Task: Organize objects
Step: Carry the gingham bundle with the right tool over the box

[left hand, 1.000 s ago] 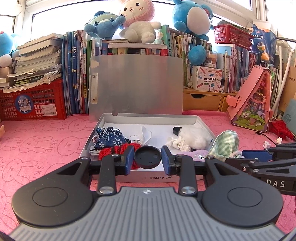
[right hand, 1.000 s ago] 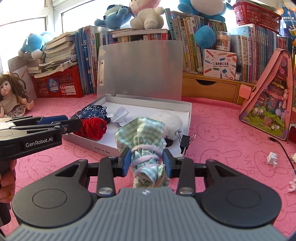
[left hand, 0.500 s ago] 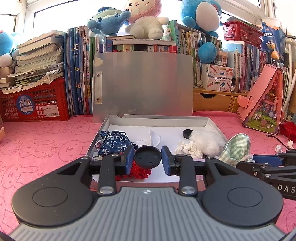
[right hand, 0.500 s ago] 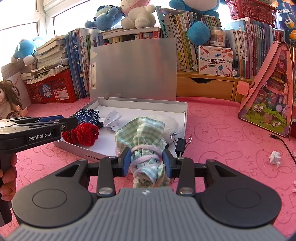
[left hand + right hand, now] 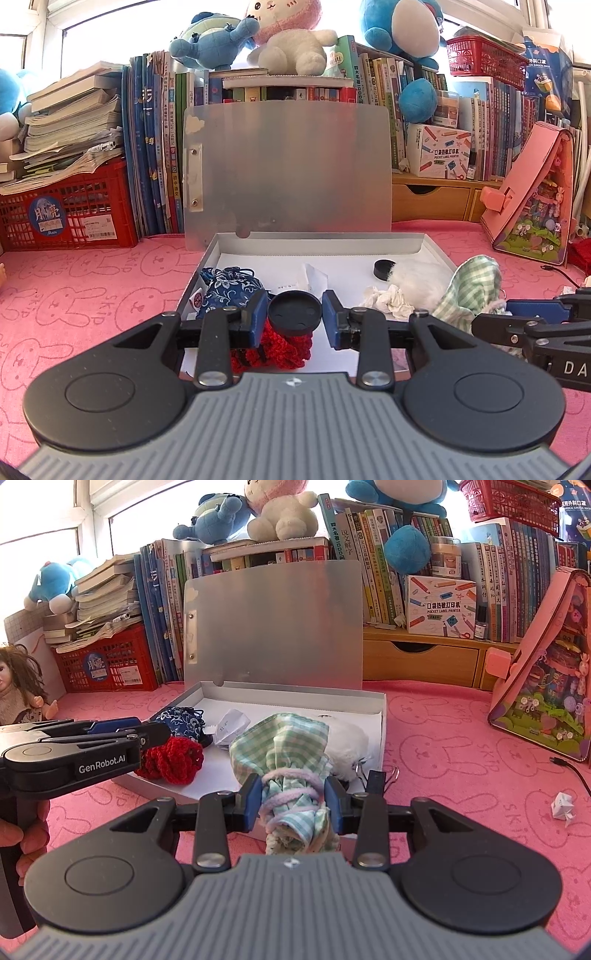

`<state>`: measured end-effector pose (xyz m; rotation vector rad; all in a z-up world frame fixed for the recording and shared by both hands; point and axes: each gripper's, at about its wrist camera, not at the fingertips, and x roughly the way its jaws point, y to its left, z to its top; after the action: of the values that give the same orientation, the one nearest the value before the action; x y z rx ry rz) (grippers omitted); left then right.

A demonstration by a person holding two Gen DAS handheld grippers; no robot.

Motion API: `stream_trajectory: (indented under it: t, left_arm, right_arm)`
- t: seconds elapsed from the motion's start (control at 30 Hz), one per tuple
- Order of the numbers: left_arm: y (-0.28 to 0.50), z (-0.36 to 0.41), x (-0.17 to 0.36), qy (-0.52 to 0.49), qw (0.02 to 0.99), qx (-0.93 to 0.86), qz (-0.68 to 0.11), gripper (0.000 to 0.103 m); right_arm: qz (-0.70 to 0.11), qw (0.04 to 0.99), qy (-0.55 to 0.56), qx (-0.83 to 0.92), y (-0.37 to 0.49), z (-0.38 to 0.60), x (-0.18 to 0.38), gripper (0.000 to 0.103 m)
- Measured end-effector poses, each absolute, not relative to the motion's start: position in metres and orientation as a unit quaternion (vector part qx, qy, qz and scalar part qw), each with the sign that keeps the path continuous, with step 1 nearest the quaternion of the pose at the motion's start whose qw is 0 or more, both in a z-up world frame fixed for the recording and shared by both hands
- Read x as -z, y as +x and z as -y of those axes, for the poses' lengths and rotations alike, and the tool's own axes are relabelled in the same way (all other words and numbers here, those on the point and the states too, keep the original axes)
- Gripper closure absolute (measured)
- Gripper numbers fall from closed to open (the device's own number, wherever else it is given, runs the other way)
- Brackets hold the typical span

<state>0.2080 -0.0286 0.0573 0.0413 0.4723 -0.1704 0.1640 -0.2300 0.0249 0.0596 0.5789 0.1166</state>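
An open grey box [image 5: 436, 248] with a raised lid lies on the pink mat. My left gripper [image 5: 294, 318] is shut on a round black lid [image 5: 294, 313], held over the box's front left part above a red knitted piece [image 5: 288, 350]. My right gripper [image 5: 293, 805] is shut on a green checked cloth bundle [image 5: 284, 746] tied with pink cord, held over the box's front right edge. In the box lie a blue patterned pouch [image 5: 231, 286], crumpled paper [image 5: 388, 297], a white fluffy thing [image 5: 421, 280] and a small black cap [image 5: 384, 267].
Books, red crates [image 5: 70, 218] and plush toys line the back. A pink house-shaped case [image 5: 546, 672] stands at the right. A black binder clip [image 5: 376, 781] lies by the box's right edge. A paper scrap [image 5: 562, 805] and a cable lie on the mat. A doll [image 5: 18, 686] sits at the left.
Both grippers have moved forward over the box with their loads still held. The black lid now hangs above the red knitted piece; the cloth bundle sits farther over the box's right edge.
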Motion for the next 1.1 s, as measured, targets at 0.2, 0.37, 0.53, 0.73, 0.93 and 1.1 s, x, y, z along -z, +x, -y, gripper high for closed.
stream_trajectory:
  t: [0.2, 0.37, 0.53, 0.73, 0.93, 1.1]
  left_arm:
    - [0.239, 0.019, -0.077, 0.040, 0.971, 0.096, -0.214, 0.066]
    - [0.262, 0.012, -0.089, 0.009, 0.970, 0.104, -0.218, 0.066]
    - [0.275, 0.016, -0.077, -0.005, 0.966, 0.102, -0.237, 0.066]
    - [0.282, 0.022, -0.058, 0.004, 0.963, 0.101, -0.248, 0.065]
    - [0.283, 0.022, -0.047, 0.011, 0.963, 0.102, -0.251, 0.065]
    - [0.284, 0.022, -0.041, 0.019, 0.962, 0.099, -0.254, 0.065]
  right_arm:
    - [-0.282, 0.958, 0.030, -0.048, 0.183, 0.242, -0.039, 0.062]
    - [-0.281, 0.957, 0.051, -0.045, 0.205, 0.254, -0.053, 0.062]
    - [-0.288, 0.953, 0.078, -0.056, 0.220, 0.255, -0.050, 0.062]
    - [-0.303, 0.946, 0.093, -0.073, 0.230, 0.245, -0.038, 0.061]
    - [-0.314, 0.940, 0.098, -0.090, 0.236, 0.235, -0.026, 0.061]
    - [-0.320, 0.939, 0.088, -0.095, 0.237, 0.228, -0.019, 0.061]
